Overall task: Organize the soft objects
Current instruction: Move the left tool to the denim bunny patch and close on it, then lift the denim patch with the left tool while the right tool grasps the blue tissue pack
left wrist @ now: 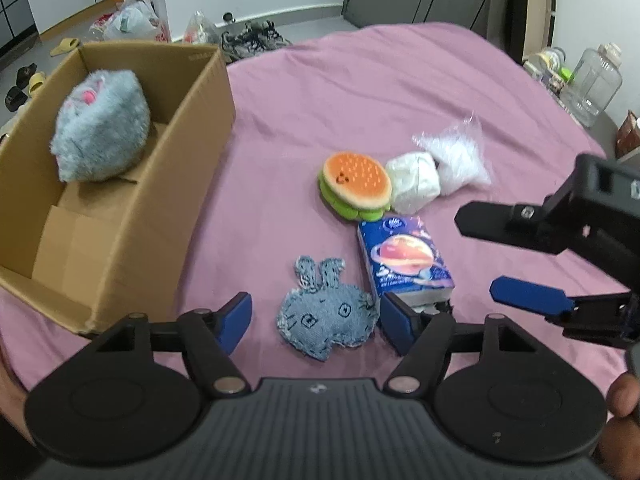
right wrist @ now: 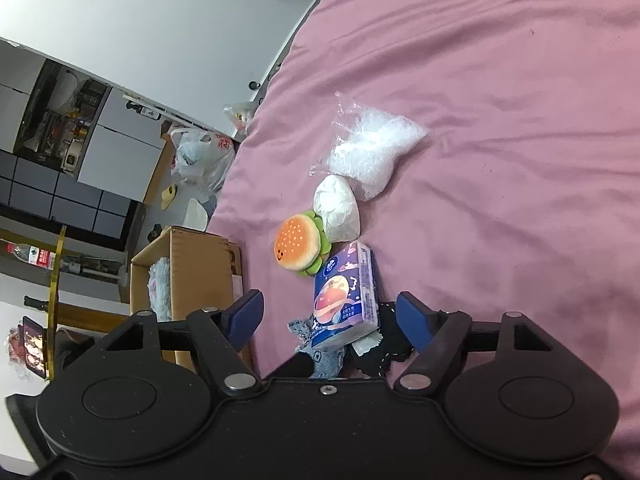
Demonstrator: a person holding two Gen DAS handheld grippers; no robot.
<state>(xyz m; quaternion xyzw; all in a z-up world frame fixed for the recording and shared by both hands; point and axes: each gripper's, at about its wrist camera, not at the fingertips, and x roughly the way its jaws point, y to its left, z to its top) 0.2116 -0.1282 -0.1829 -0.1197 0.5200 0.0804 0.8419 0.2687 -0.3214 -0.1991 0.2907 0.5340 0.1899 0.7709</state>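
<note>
Left wrist: pink bedsheet [left wrist: 360, 92] (wrinkled), cardboard box [left wrist: 168, 184].

Left black gripper with blue finger pads [left wrist: 316, 322]: jaws spread wide, empty. Right black gripper with blue finger pads [right wrist: 331, 316]: jaws spread wide, empty.

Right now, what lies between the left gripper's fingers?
In the left wrist view, the denim bunny lies on the pink sheet between the open left gripper fingers, touching neither.
</note>
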